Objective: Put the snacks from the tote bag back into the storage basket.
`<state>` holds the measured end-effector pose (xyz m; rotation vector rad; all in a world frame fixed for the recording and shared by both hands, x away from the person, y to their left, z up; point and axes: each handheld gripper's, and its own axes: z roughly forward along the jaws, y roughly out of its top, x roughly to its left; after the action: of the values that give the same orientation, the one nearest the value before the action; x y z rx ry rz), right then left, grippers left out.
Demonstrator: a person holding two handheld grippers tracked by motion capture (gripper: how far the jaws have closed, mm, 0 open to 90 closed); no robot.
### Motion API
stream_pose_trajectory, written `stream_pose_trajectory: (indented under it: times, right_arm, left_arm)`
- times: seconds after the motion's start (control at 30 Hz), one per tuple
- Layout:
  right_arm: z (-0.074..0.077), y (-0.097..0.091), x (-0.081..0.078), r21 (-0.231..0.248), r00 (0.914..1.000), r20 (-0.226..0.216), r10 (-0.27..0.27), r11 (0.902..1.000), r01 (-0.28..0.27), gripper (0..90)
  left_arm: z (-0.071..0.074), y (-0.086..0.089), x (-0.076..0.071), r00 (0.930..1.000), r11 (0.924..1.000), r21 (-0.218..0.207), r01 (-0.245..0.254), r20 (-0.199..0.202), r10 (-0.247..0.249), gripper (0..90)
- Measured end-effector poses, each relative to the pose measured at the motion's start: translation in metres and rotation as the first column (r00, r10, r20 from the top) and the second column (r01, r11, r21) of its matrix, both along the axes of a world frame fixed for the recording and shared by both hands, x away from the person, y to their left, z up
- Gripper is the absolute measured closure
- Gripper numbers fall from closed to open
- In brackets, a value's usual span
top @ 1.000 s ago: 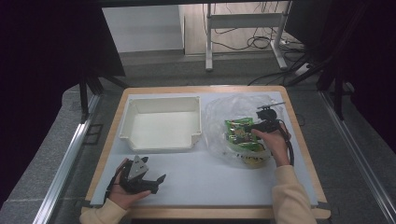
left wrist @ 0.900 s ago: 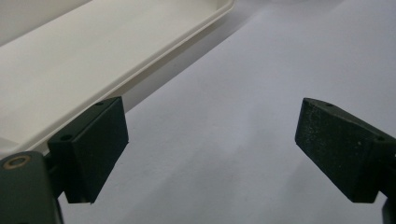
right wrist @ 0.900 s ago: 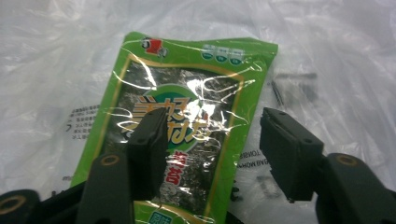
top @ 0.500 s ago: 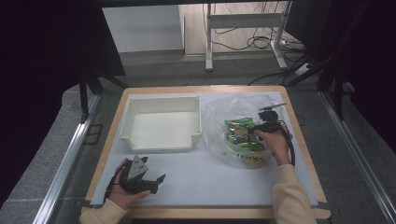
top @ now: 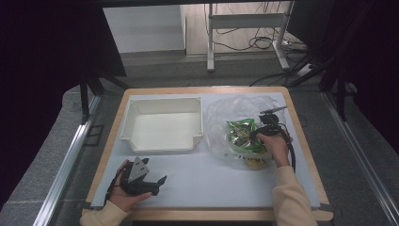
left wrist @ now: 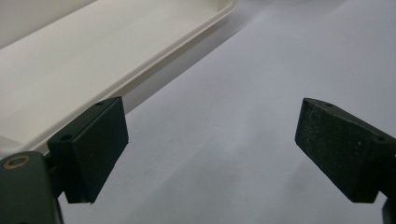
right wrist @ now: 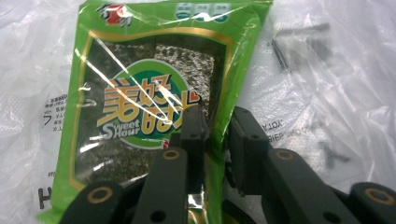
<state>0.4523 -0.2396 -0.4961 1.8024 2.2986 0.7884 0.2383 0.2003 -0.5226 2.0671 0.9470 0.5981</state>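
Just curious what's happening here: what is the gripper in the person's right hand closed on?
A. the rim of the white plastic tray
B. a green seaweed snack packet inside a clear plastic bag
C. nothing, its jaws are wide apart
B: the right gripper pinches the green seaweed snack packet through the clear plastic bag.

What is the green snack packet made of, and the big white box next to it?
The green snack packet looks like thin glossy plastic film: light glints off it and it creases. The white box looks like smooth, matte hard plastic, judging by its even, moulded rim, though I cannot be sure.
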Motion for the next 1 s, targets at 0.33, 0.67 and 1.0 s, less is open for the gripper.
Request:
stream_pose_trajectory:
  times: [0.33, 0.67, 1.0]
  right_arm:
    - [0.003, 0.004, -0.004, -0.038, 0.9994, 0.018, -0.028, 0.9989, 0.029, 85.8]
    - [0.005, 0.005, -0.006, -0.034, 0.9988, 0.035, -0.035, 0.9988, 0.036, 89.1]
    - [0.014, 0.001, -0.01, -0.008, 0.9971, 0.071, -0.026, 0.9996, 0.027, 89.7]
  left_arm:
    - [0.0, 0.0, 0.0, 1.0, 1.0, 0.004, 0.0, 0.003, 0.0, 9.5]
    - [0.001, 0.001, 0.001, 1.0, 1.0, 0.002, -0.003, 0.004, 0.003, 9.5]
    - [0.001, 0.002, 0.001, 1.0, 1.0, -0.005, -0.005, 0.008, 0.005, 9.5]
